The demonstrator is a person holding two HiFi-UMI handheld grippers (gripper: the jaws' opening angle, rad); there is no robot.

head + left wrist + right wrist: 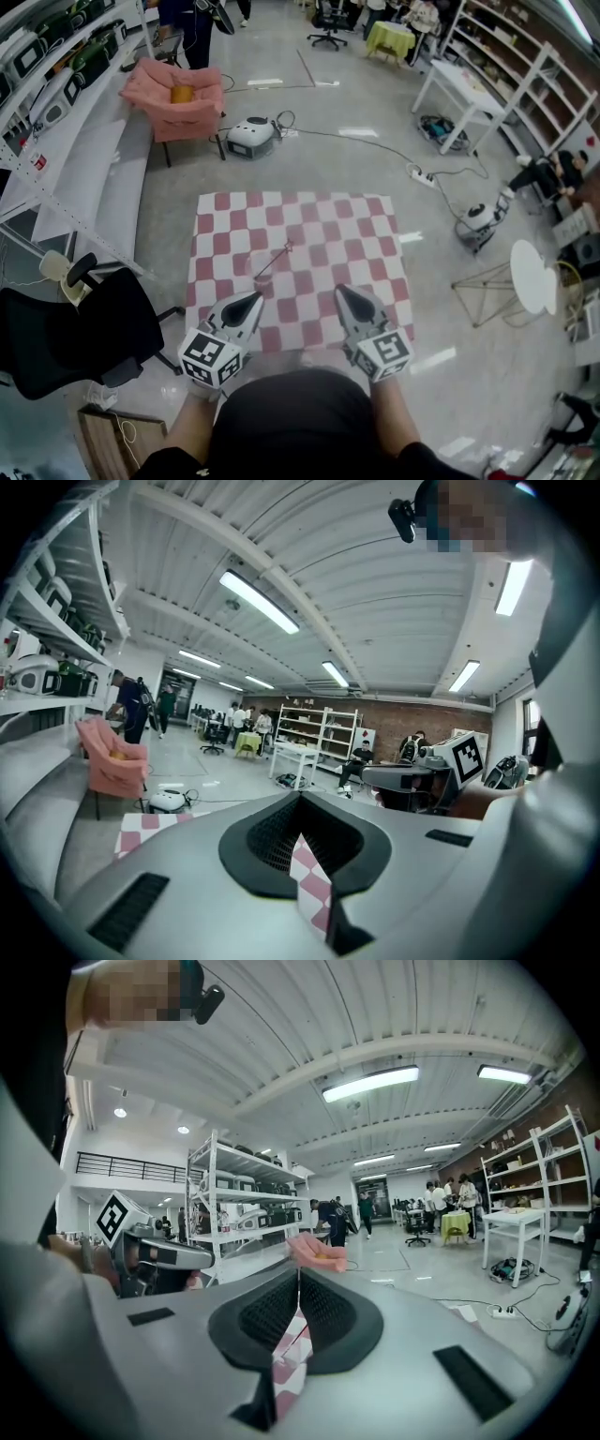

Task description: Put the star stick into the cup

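The star stick (273,263), thin with a small star at its far end, lies on the red-and-white checkered cloth (356,234) in the head view. No cup shows in any view. My left gripper (258,296) hovers over the cloth's near edge, its tip just short of the stick's near end, jaws shut and empty. My right gripper (339,290) hangs beside it on the right, also shut with nothing held. In the left gripper view the left gripper (300,795) has its jaws closed tip to tip, with cloth showing below. The right gripper (298,1270) looks the same in its own view.
A pink armchair (178,98) and a white device (251,138) stand beyond the cloth. A black office chair (75,337) is close on the left, beside metal shelving (56,84). A round white table (532,275) and a cabled power strip (422,175) lie to the right.
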